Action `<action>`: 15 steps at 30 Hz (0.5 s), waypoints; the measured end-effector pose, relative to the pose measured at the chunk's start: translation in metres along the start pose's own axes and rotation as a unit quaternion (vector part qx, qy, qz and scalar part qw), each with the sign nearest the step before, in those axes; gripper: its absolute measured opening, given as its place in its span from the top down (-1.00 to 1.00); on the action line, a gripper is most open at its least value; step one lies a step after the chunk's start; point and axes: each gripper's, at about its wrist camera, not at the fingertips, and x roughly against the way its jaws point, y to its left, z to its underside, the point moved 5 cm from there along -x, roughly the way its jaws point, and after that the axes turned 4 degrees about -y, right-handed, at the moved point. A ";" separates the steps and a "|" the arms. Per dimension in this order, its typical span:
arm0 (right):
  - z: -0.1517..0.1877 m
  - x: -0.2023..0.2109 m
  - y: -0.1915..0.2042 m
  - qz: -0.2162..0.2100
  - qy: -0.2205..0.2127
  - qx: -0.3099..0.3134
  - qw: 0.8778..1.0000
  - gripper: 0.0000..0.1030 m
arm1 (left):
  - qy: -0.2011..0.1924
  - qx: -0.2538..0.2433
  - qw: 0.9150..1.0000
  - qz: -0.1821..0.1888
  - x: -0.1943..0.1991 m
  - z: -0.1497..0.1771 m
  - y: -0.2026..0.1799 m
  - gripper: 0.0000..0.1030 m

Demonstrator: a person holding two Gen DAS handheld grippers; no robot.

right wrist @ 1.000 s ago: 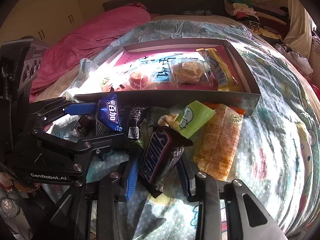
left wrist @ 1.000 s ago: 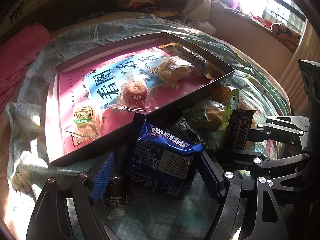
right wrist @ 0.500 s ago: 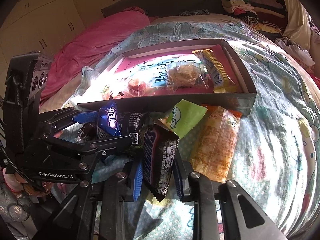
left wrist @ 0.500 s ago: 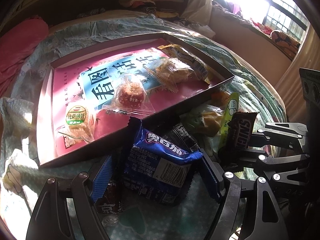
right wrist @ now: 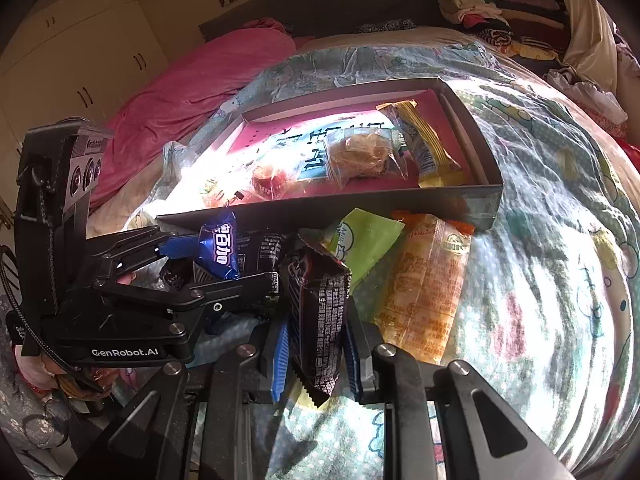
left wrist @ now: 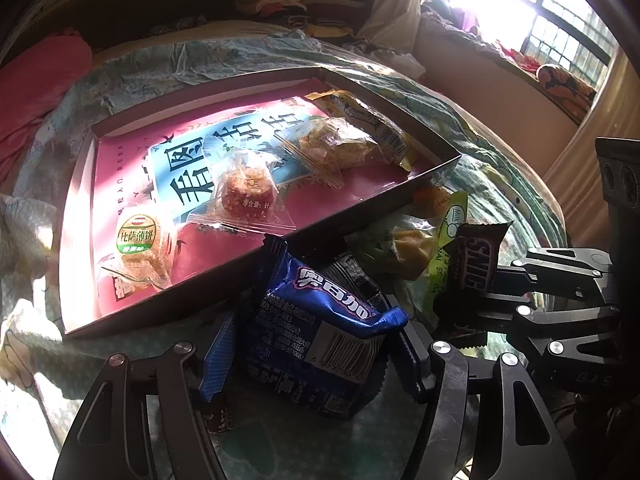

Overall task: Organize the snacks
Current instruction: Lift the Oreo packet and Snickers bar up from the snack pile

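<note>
Both views are fisheye, each looking forward and steeply down along its own two fingers onto a bed. The left wrist view sits close above a blue packet (left wrist: pixel 320 344) and faces the shallow box (left wrist: pixel 256 256) from its near left corner, a window (left wrist: pixel 560 32) to the far right. The right wrist view sits close above a dark bar (right wrist: pixel 320 312) and faces the same box (right wrist: pixel 360 208) front-on, cupboards (right wrist: pixel 80 60) to the left. Both views share the box, the loose snacks before it and the opposite gripper.
</note>
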 end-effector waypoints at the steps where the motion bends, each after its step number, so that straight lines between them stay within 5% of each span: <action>1: 0.000 0.000 0.000 -0.001 0.000 -0.001 1.000 0.53 | 0.000 0.000 1.000 0.000 0.000 0.000 0.000 -0.31; 15: -0.003 0.002 -0.002 -0.005 -0.008 -0.007 1.000 0.54 | -0.006 0.017 1.000 0.014 0.010 -0.003 0.002 -0.24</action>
